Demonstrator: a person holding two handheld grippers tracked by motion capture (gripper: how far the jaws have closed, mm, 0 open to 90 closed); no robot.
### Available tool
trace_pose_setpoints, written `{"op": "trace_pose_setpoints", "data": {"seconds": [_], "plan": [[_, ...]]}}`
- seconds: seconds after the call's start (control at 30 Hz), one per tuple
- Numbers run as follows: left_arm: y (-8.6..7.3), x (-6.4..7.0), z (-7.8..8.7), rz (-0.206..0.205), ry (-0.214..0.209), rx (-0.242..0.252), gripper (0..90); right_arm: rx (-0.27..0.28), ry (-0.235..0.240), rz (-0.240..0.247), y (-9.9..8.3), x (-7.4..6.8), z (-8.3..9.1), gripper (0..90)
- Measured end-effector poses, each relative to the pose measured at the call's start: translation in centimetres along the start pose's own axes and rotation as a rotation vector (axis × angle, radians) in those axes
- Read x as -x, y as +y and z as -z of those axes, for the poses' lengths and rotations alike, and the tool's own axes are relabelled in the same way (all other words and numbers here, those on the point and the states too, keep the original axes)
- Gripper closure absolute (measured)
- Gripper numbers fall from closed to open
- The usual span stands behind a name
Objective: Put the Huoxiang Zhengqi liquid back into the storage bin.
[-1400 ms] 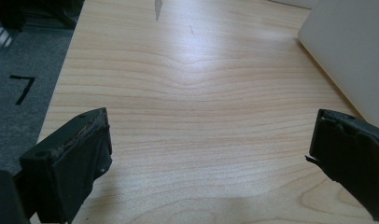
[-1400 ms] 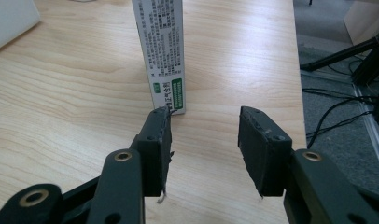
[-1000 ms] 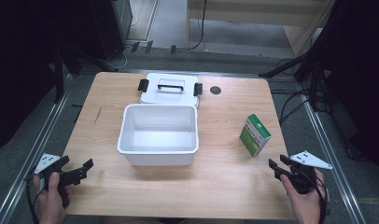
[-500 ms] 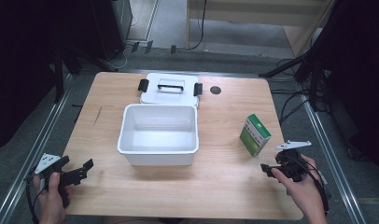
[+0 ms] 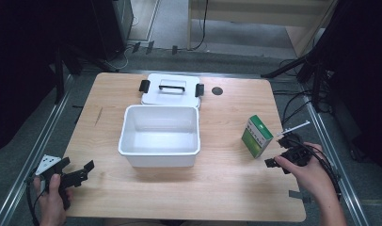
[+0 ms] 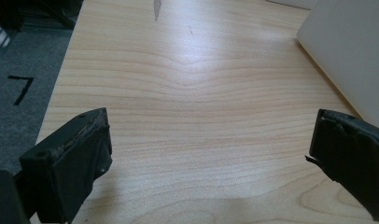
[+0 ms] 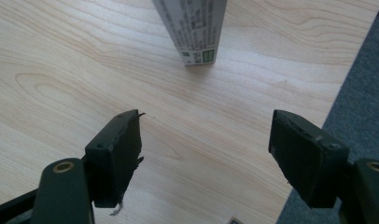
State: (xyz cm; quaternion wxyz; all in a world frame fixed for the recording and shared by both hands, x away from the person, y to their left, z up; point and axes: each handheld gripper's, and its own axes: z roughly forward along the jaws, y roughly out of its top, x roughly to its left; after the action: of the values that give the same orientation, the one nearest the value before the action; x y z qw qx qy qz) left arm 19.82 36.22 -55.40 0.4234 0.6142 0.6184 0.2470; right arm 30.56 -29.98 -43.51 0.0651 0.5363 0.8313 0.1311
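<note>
Since a second ago the right gripper [image 5: 276,151] has swung up from the table's right front corner and turned toward the green box [image 5: 258,135], so that it now sits just beside the box's near right side; the left gripper [image 5: 77,172] has kept its place at the front left corner, and the box, tub and lid have not shifted. Nearest the person, both hands grip their tools low over the wooden table [image 5: 236,188]; the right gripper's jaws stand wide apart with bare wood between them, clamping nothing, and in the right gripper view [image 7: 206,140] the box's printed end [image 7: 192,28] stands just ahead of the gap, not touching either jaw; the left gripper's jaws [image 6: 208,154] are likewise spread wide and empty, with the white tub's wall [image 6: 351,51] off to one side. Farther in, the open white tub [image 5: 159,135] sits mid-table, well apart from the upright green box; behind the tub, touching its far rim, lies the white lid [image 5: 171,89] with black handle and clips.
</note>
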Motion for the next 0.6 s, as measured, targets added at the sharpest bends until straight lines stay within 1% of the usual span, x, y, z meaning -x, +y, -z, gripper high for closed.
{"op": "trace_pose_setpoints", "data": {"seconds": [0.1,0.13,0.27,0.4,0.47,0.53,0.6], "plan": [[0.0,0.0,0.0,0.002,-0.001,0.0,0.0,-0.031,0.017,-0.01,0.8,0.0,0.3,24.8],[0.0,0.0,0.0,0.002,-0.002,-0.001,0.0,-0.04,0.02,-0.004,1.1,-0.1,0.3,24.1],[0.0,0.0,0.0,0.0,-0.001,-0.002,0.0,-0.081,0.019,0.003,2.0,-0.2,0.3,22.8],[0.0,0.0,0.0,0.002,-0.002,0.0,0.0,-0.094,0.007,-0.003,2.7,-0.3,0.5,23.9],[0.0,0.0,0.0,0.001,-0.002,-0.002,0.0,-0.102,-0.003,0.021,3.3,-0.7,0.8,23.9],[0.0,0.0,0.0,0.001,0.0,-0.002,0.0,-0.107,-0.006,0.034,3.6,-0.9,1.0,23.9],[0.0,0.0,0.0,0.0,-0.001,-0.002,0.0,-0.111,-0.007,0.033,4.0,-1.1,1.2,24.4]]}}
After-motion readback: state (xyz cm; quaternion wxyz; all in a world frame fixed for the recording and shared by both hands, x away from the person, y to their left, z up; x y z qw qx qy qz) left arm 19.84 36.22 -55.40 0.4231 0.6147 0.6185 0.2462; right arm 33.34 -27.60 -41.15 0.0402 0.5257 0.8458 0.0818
